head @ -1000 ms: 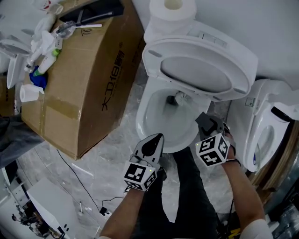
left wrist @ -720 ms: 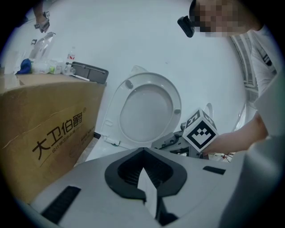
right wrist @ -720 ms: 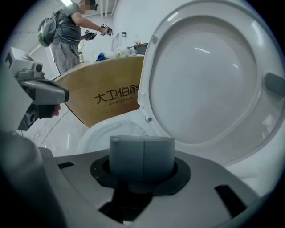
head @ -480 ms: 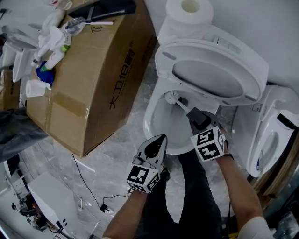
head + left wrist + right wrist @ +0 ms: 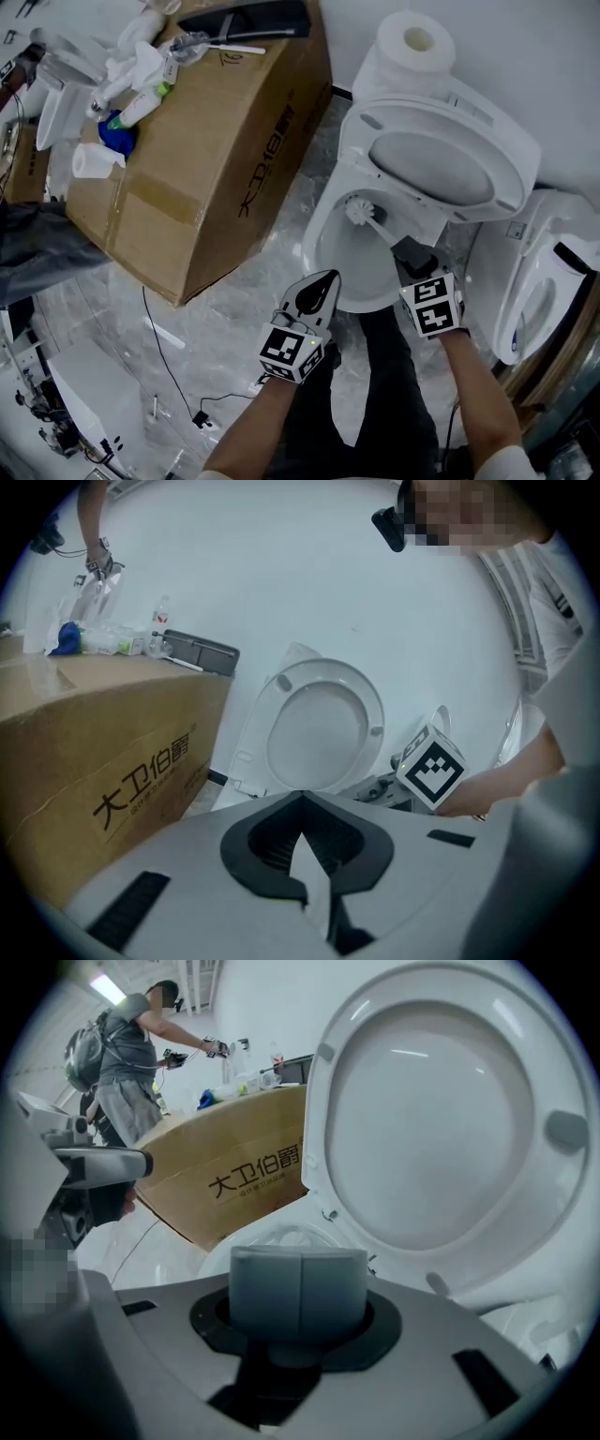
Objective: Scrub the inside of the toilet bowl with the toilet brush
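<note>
While the pale marbled floor (image 5: 239, 323) spreads below a plain white wall (image 5: 534, 56), a large cardboard box (image 5: 220, 155) with printed characters stands just beside the toilet, its top cluttered with bottles, a cup and other small items, and a thin black cable (image 5: 161, 349) trails across the floor near it. The toilet bowl (image 5: 316, 246) is white, its lid (image 5: 441, 169) raised against the tank, where a roll of toilet paper (image 5: 414, 45) stands. Another white toilet seat (image 5: 534, 281) leans at the right. The toilet brush (image 5: 360, 210) has a round bristled head and a slim white shaft; the head lies inside the bowl against its far wall, under the raised lid, and the shaft slants back over the near rim. The right gripper (image 5: 411, 251) is clamped on the brush's grey handle end (image 5: 298, 1293). The left gripper (image 5: 322, 277) hangs at the bowl's near rim, jaws together and holding nothing.
</note>
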`<state>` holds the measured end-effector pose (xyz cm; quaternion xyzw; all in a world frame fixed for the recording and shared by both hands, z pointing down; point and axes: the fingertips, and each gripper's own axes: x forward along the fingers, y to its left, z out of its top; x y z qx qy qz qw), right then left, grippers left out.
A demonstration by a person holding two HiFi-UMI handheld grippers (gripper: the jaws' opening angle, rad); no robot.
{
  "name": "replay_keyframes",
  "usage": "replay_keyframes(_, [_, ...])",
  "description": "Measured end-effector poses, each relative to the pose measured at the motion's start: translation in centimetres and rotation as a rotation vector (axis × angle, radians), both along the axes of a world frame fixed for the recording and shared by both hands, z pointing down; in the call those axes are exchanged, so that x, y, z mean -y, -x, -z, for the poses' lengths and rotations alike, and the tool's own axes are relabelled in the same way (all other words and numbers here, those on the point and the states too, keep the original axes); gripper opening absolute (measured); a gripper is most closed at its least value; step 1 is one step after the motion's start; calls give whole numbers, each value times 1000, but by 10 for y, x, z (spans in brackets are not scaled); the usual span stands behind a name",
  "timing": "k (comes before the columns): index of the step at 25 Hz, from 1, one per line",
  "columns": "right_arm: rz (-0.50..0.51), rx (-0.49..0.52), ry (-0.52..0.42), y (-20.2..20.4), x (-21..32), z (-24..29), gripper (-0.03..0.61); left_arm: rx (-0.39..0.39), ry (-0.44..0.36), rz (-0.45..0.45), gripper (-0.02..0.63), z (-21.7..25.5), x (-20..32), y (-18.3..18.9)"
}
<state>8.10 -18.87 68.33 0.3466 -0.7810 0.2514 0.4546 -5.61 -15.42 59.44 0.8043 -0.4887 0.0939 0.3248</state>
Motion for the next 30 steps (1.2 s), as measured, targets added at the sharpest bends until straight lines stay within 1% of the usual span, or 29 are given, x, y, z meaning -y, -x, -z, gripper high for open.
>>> replay_keyframes(2, [-27, 18, -1, -9, -10, 14, 156, 1, -10, -18, 6, 8, -2, -2])
replay_keyframes(6, [-84, 58, -25, -30, -38, 52, 156, -2, -33, -84, 6, 34, -12, -13])
replay_keyframes(10, [-161, 116, -48, -39, -68, 103, 156, 10, -52, -132, 6, 72, -29, -14])
replay_keyframes(14, [-216, 141, -80, -49, -91, 156, 156, 4, -73, -173, 6, 113, -45, -22])
replay_keyframes(21, [-243, 172, -141, -47, -139, 243, 156, -23, -97, -226, 6, 193, -86, -30])
replay_keyframes(26, [-257, 195, -230, -50, -162, 311, 156, -25, -147, -271, 6, 257, -107, -37])
replay_keyframes(30, [-275, 208, -286, -51, -184, 356, 156, -42, -184, -284, 6, 304, -125, -39])
